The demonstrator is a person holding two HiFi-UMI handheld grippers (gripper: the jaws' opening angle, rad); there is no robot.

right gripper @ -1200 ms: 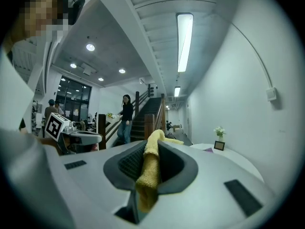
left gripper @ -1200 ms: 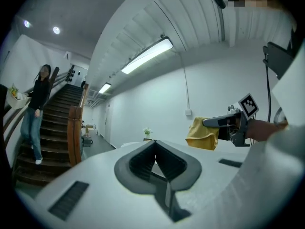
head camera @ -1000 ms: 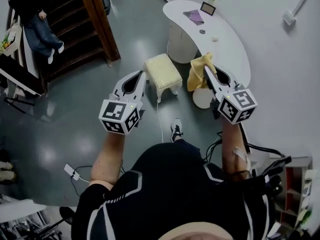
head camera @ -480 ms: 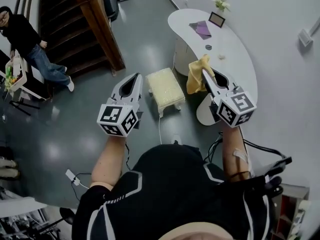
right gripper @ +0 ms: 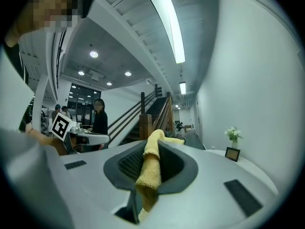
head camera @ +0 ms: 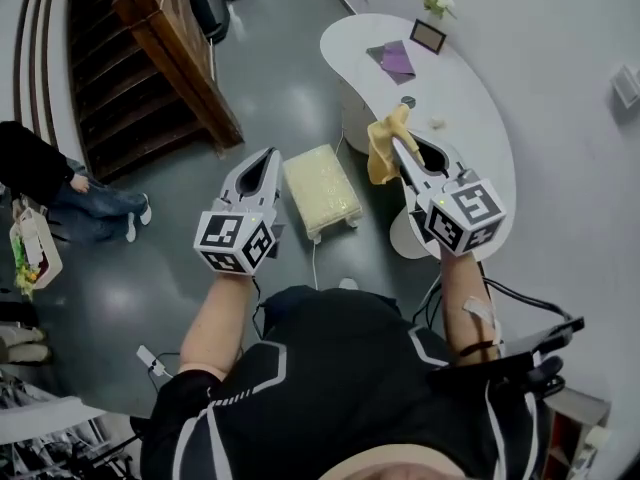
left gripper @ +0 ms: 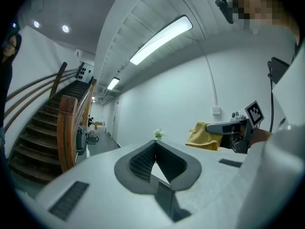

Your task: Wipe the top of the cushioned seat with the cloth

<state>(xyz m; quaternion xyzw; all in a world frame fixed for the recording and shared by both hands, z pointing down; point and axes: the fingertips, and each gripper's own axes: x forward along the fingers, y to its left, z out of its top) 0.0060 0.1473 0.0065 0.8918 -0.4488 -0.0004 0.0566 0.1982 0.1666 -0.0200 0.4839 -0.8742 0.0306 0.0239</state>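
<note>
Right hand-held gripper (head camera: 394,140) is clamped on the yellow cloth (head camera: 381,155). In the right gripper view the cloth (right gripper: 149,171) fills the gap between the jaws, with a fold poking past the tips and the rest hanging below. Left hand-held gripper (head camera: 271,154) has its jaws together at the tips with nothing between them, held up in the air.

Cushioned seat (head camera: 320,189) stands on the floor, down between the two hand-held grippers. It is just right of the left one's tips, and left of and below the cloth. The cloth is not on the seat. In the head view the cloth shows against the edge of the white table (head camera: 478,118), which lies under and beyond the right hand-held gripper.

Judgement: the step in hand is bringing the cloth to the seat; wiping not started.

To do it well:
- Swing the right hand-held gripper left and down.
- Lay the hanging part flat on the seat top, not the jaw tips.
- Press lightly and stroke edge to edge in overlapping passes.

The seat looks small and light, so it may slide; the left hand-held gripper could steady an edge. Mind the white cable (head camera: 316,258) on the floor by the seat.
</note>
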